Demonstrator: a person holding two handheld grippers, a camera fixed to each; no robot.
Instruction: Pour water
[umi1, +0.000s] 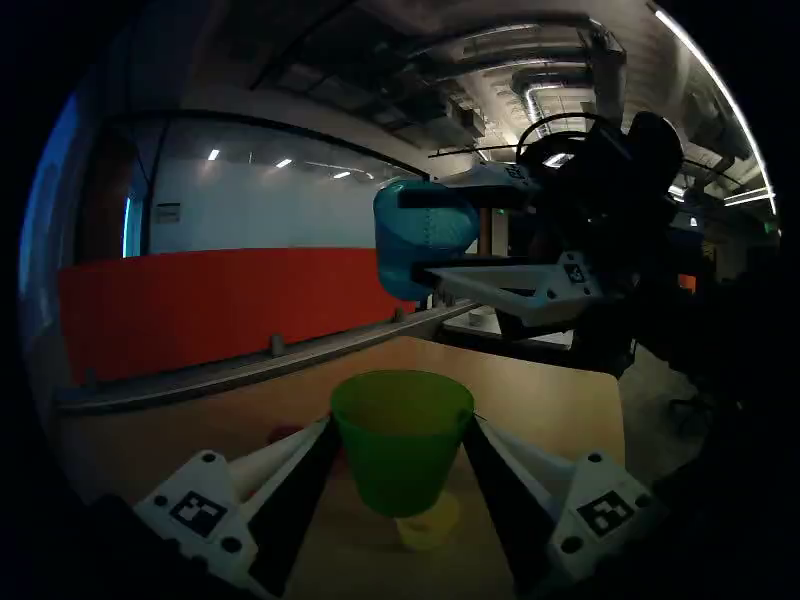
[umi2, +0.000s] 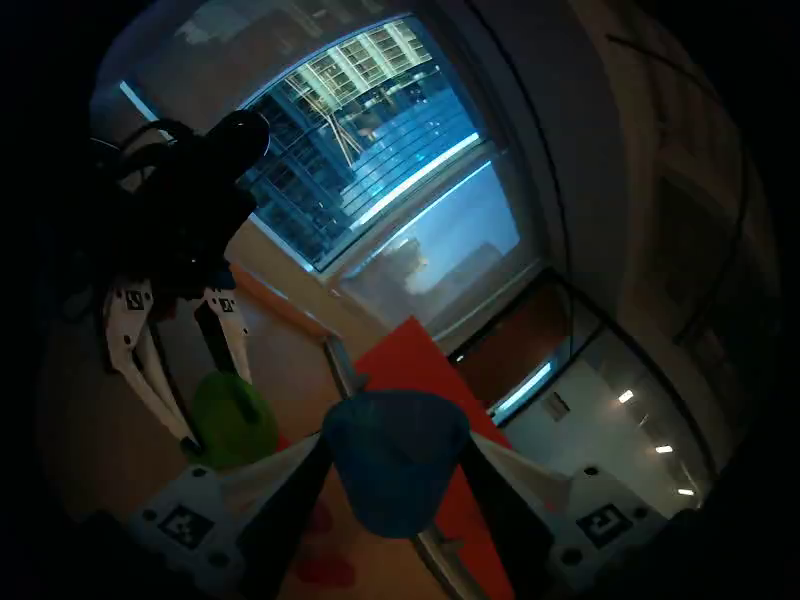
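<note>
The left tongs (umi1: 401, 428) are clamped on a green cup (umi1: 402, 465), one finger pressing each side. They hold it upright over the wooden table (umi1: 540, 395), with a small yellow thing (umi1: 428, 525) right beneath it (whether the two touch, I cannot tell). Higher up, the right tongs (umi1: 428, 232) grip a blue cup (umi1: 415, 235) tipped onto its side, well above the green one. A red panel (umi1: 220, 305) runs behind the table.
</note>
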